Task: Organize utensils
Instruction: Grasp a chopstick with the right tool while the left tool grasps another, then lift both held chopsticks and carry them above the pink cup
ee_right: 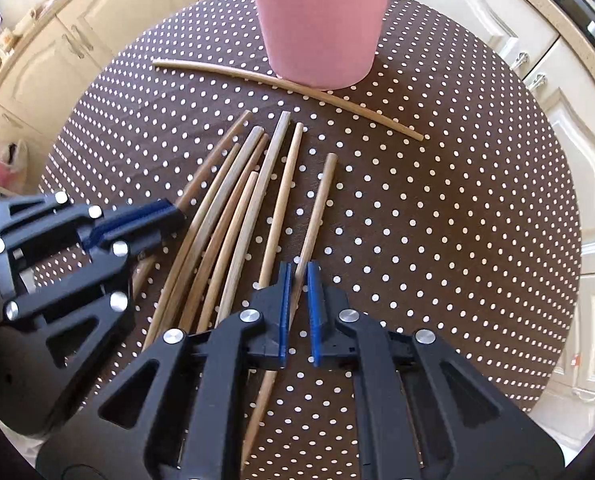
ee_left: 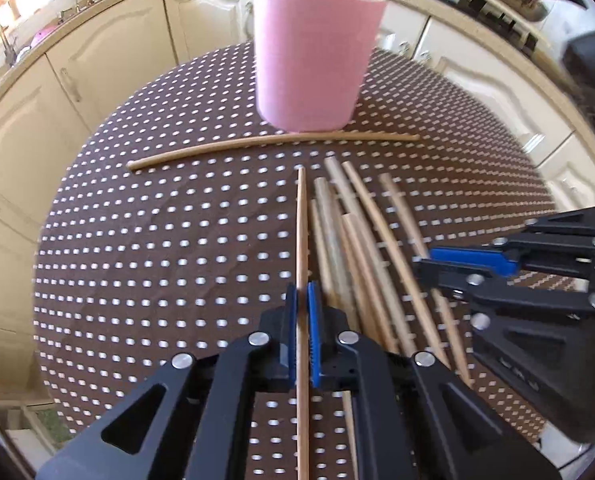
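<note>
1. Clamping one chopstick [ee_left: 302,240], left gripper [ee_left: 302,312] fingers clenched.
2. Right gripper [ee_right: 296,304] fingers released, straddling a stick in the pile [ee_right: 233,208].
3. Pink cup [ee_left: 313,52] at 12 o'clock on dotted brown surface [ee_left: 157,260]; cream cabinets [ee_left: 97,60] behind.

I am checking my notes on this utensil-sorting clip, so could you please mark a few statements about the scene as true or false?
1. The left gripper is shut on a thin wooden chopstick. True.
2. The tall pink cylindrical cup lies on its side. False: it stands upright on the brown polka-dot tablecloth.
3. The pink cup already holds wooden sticks. True: some stick out of its top in the left wrist view.
4. The right gripper is clamped tight on a stick. False: its jaws stand slightly apart, with a loose wooden stick running between them.
5. One single long stick lies crosswise just in front of the cup. True.
</note>
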Demonstrator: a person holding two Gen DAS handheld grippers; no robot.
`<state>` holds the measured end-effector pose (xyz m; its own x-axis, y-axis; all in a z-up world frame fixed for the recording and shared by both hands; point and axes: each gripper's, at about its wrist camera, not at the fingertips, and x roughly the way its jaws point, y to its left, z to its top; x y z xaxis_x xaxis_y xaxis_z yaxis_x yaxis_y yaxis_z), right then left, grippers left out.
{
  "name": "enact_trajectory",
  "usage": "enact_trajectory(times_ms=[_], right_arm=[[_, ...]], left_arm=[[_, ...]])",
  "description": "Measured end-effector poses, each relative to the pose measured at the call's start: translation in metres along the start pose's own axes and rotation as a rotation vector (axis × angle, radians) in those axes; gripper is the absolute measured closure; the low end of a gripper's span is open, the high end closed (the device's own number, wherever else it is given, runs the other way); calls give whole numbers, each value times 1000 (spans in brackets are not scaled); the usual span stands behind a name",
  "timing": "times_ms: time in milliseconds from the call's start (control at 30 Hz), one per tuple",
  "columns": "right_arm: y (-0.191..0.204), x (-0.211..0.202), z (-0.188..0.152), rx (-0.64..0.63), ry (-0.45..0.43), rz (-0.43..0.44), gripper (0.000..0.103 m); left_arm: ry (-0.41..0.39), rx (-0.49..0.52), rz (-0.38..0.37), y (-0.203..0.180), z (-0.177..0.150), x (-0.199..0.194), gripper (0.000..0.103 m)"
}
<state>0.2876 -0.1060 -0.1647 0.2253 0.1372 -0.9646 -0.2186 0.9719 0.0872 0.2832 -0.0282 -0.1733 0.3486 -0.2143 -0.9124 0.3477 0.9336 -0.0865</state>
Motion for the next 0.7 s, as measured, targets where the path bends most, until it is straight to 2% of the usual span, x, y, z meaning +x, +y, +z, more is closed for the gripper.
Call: enact_trajectory(times_ms=[133, 233, 367, 467, 700], right_arm=[[-18, -7, -7, 40, -67, 53, 97], [-28, -30, -15, 63, -172, 114, 97], [-33, -66, -26, 54, -322, 145, 97], [-37, -89, -33, 51, -407, 195, 97], [-47, -148, -48, 46, -655, 203, 97]], left_arm=[[-100, -10, -58, -2, -6, -22, 98], [-189, -10, -100, -5, -10, -46, 98], [-337, -2, -155, -10, -18, -82, 98], [-470, -10, -164, -15, -18, -107, 98], [-724, -21, -157, -35, -5, -151, 98]])
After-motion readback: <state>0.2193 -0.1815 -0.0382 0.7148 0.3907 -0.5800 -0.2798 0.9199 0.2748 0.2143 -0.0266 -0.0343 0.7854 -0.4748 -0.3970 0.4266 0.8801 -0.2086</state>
